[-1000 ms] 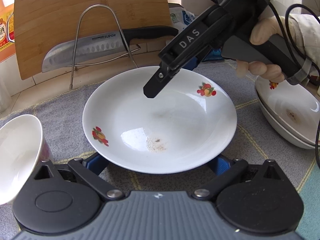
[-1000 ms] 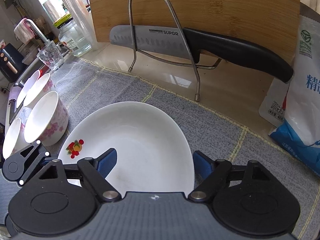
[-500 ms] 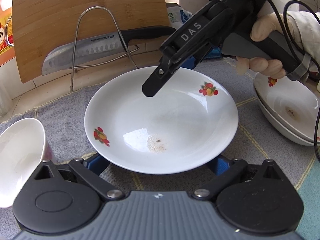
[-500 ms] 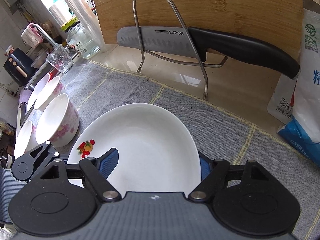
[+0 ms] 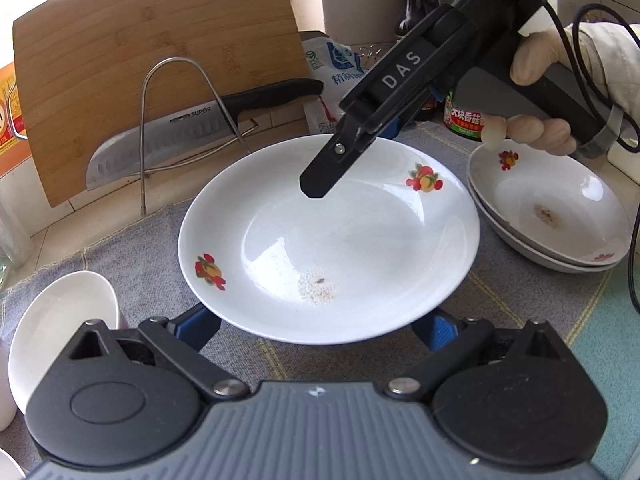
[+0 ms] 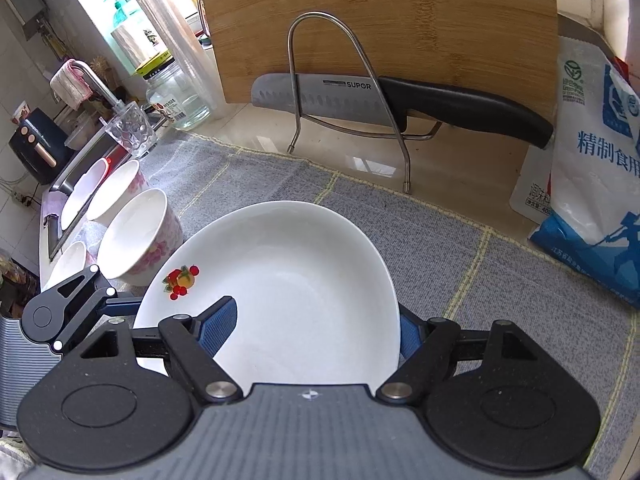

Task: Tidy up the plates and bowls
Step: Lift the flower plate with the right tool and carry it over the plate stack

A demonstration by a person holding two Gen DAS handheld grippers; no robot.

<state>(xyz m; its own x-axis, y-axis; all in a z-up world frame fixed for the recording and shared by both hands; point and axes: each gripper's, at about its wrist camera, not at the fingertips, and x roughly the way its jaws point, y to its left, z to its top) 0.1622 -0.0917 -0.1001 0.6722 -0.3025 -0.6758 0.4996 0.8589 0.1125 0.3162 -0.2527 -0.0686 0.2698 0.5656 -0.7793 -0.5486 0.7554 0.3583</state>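
White fruit-print plate is sitting mid-mat on the grey cloth covering the bench, and you're bracketing it from both sides. Your right tool is straddling the near rim, one blue pad inside the dish, one outside, spread, not yet pinching. Your left tool is wide open too, pads flanking the opposite rim, apparently just below it. Two matching plates are already sitting nested at your right, so I'm judging the plate stack partly done and this one next to join it. Bowls are looking unsorted: pink-flowered bowl and several more are lying loose near the sink side. Remaining: closing on this plate, stacking it, then nesting the bowls.
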